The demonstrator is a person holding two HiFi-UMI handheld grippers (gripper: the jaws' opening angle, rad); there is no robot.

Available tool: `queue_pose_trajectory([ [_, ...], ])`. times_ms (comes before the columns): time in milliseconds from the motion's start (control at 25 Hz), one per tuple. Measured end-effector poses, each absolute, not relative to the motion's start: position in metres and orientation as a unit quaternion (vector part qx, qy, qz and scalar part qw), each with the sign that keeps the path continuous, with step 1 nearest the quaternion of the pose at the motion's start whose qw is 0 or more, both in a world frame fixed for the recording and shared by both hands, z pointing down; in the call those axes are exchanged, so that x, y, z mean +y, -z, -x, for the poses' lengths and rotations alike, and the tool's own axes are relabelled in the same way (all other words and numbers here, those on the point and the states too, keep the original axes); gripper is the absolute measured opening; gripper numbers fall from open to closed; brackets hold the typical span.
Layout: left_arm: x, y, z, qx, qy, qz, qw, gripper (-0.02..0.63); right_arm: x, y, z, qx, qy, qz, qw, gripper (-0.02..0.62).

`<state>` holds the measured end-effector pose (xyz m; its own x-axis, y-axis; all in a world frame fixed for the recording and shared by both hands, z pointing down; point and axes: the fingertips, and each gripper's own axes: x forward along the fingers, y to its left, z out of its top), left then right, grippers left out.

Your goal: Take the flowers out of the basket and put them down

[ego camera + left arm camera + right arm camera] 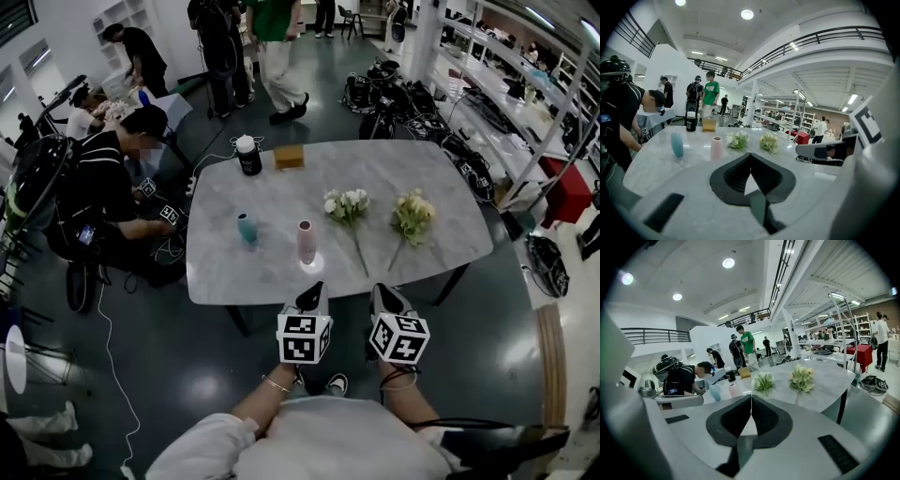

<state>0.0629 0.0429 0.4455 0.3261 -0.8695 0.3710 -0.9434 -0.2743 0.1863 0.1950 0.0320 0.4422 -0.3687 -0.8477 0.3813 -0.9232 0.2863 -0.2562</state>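
While both grippers hung just short of the table's near edge, neither held anything. On the left gripper [310,298] the jaws were closed together with nothing between them, as its own view confirmed. The right gripper [386,298] was likewise closed and empty. The two sat side by side, pointing toward the table [272,192].

Two bunches of flowers lay flat on the marble top, stems toward the near edge. The white bunch [347,204] was near the centre and the pale yellow bunch [412,214] lay to its right, the two apart. A pink vase [307,241] stood upright left of the white bunch's stem, with a teal vase [247,228] further left. At the far edge stood a black bottle [248,156] with a white cap, beside a tan box [289,157]. A person in black [112,187] crouched at the table's left end.
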Motion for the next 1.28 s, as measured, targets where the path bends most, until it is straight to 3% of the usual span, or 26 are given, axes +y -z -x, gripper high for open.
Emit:
queue_pose_trajectory([
  [1280,0.022,-0.44,-0.023,-0.577,-0.088,-0.791,0.185,0.011,0.009,-0.431,-0.151,-0.811,-0.208,-0.539,0.086,0.006],
])
